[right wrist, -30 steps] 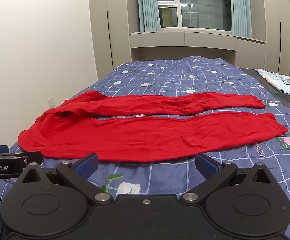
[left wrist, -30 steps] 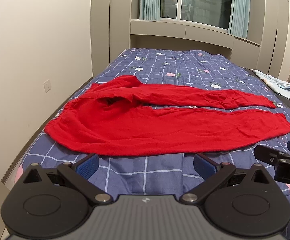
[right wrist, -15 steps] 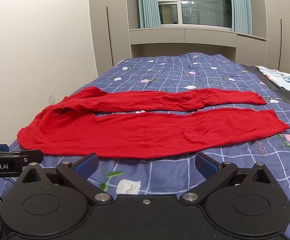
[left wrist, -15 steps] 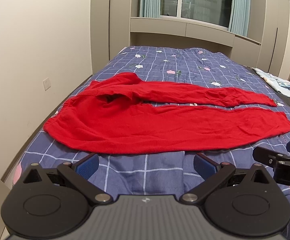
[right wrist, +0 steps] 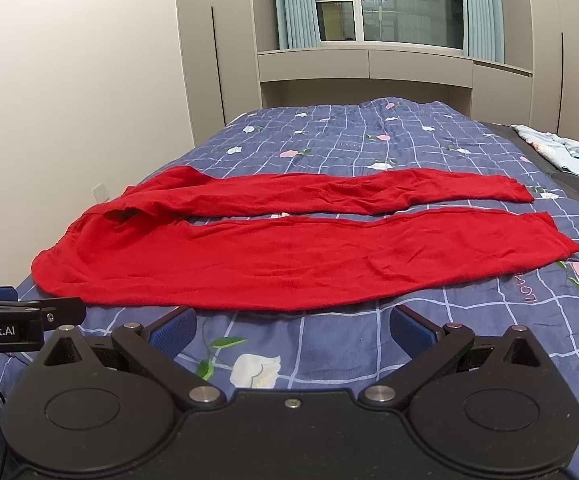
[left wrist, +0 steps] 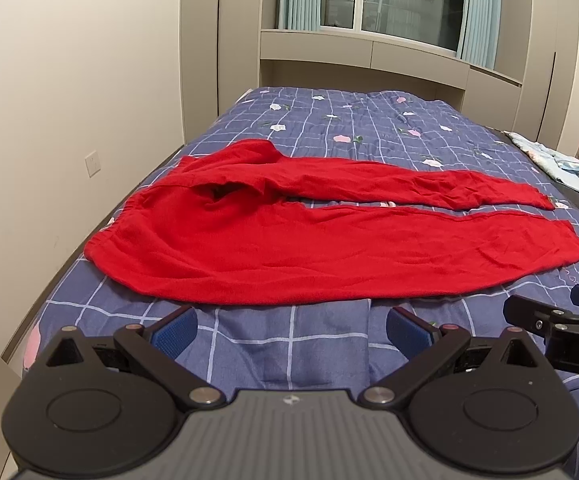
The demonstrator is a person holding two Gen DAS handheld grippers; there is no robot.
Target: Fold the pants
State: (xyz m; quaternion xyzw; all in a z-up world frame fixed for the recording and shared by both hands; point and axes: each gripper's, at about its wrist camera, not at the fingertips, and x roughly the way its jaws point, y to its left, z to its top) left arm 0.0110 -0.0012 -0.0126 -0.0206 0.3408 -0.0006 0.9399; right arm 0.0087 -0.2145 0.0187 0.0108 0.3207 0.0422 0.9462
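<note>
Red pants (left wrist: 289, 240) lie spread flat across the bed, waistband at the left, both legs side by side running right; they also show in the right wrist view (right wrist: 289, 248). My left gripper (left wrist: 291, 330) is open and empty, just short of the near leg's front edge. My right gripper (right wrist: 291, 330) is open and empty, also just short of that edge, further right. The right gripper's tip shows at the right edge of the left wrist view (left wrist: 561, 328); the left gripper's tip shows at the left edge of the right wrist view (right wrist: 25, 316).
The bed carries a blue checked floral quilt (left wrist: 369, 128). A beige wall (left wrist: 69, 100) runs close along the bed's left side. Light blue folded cloth (right wrist: 561, 152) lies at the far right. Cabinets and a window stand beyond the bed's far end.
Both grippers have edged slightly forward toward the pants and tilted a little; the pants lie as before and both grippers stay open.
</note>
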